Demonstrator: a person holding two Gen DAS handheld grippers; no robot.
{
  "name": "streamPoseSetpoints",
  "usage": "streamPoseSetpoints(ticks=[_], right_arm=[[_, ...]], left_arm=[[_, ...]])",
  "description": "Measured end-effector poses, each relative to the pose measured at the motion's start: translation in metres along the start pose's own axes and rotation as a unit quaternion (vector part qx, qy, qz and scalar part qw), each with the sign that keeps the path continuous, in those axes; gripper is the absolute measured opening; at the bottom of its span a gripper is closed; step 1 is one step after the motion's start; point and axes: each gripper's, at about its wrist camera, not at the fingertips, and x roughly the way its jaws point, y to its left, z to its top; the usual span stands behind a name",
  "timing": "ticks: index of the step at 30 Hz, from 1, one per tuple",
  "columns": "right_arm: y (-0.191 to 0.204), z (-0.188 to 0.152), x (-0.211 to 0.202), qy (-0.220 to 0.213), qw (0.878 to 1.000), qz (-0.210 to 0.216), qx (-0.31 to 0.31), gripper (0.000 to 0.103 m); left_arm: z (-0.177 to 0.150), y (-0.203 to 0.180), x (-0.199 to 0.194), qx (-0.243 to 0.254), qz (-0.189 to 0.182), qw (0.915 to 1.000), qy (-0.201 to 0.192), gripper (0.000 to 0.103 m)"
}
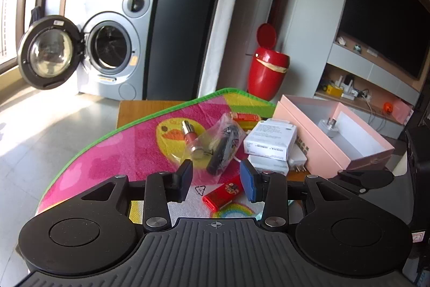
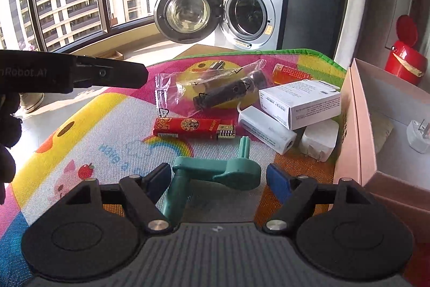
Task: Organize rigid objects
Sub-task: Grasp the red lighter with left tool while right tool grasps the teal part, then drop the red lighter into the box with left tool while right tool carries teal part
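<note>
Nearest, 2 grippers. Right gripper (image 2: 219, 180): jaws wide, gripping nothing, with 1 teal plastic crank (image 2: 215, 174) lying on the mat between the fingers, its stem running back under the gripper body. Left gripper (image 1: 216, 179): jaws moderately apart, empty, hovering over the mat; in the right wrist view it enters from the left edge as a dark bar.

Next, 1 red lighter (image 2: 193, 128) flat on the play mat (image 2: 88, 125), just beyond the teal crank; in the left wrist view it sits just below the left gripper's fingertips. Beside it to the right: 1 white adapter (image 2: 268, 129) with a short cable, and 1 white charger plug (image 2: 319, 141) lying against the pink box wall. 1 white carton (image 2: 301, 101) rests on top of these 2.

Further back: 1 clear plastic bag (image 2: 209, 88) holding 1 dark cylindrical item, 1 orange-red lighter (image 2: 290, 74) behind the carton, and 1 small pink-and-silver tube (image 1: 189, 133) near the far mat edge.

Right side: 1 open pink box (image 2: 357, 125), holding 1 white plug (image 2: 418, 136); its near wall touches the mat's right edge.

Open room: the mat's left half is bare, ending in a green border with floor beyond.

Background: 1 washing machine (image 2: 252, 4), door open; 1 red bin (image 1: 268, 69), lid up.
</note>
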Motion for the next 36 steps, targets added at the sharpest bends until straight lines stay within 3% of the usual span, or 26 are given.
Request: streamPoseSetpoints(ticks=[3,8,13,19,22,27,29,32,36], right_arm=[[-0.009,-0.009,-0.016,-0.006,1.000,0.015,0.013,0.070],[-0.020,-0.041,-0.067,-0.024,0.999,0.021,-0.023,0.070],[-0.035,-0.074,-0.106,-0.040,0.998,-0.016,-0.048,0.070],[-0.053,-0.094,-0.121,-0.033,0.998,-0.037,-0.036,0.071],[-0.061,-0.094,-0.113,-0.022,0.999,-0.036,-0.016,0.071],[-0.067,-0.094,-0.104,-0.012,0.999,-0.037,0.006,0.072],[-0.068,-0.094,-0.102,-0.011,0.999,-0.038,0.010,0.074],[-0.068,-0.094,-0.101,-0.011,0.999,-0.035,0.015,0.074],[-0.068,-0.092,-0.101,-0.010,0.999,-0.033,0.014,0.071]], left_arm=[[-0.001,-0.013,0.016,0.048,-0.013,0.9984,0.025,0.043],[-0.008,-0.038,0.053,0.141,-0.004,0.9875,0.070,0.044],[-0.011,-0.035,0.076,0.136,0.005,0.9848,0.108,0.043],[-0.021,-0.056,0.066,0.139,-0.012,0.9817,0.130,0.033],[-0.020,-0.059,0.070,0.109,0.014,0.9859,0.126,0.033],[-0.011,-0.050,0.080,0.030,0.028,0.9915,0.123,0.033],[-0.016,-0.055,0.077,0.035,0.040,0.9922,0.113,0.033],[-0.028,-0.070,0.072,0.083,0.065,0.9909,0.084,0.033],[-0.039,-0.083,0.066,0.110,0.075,0.9895,0.056,0.027]])
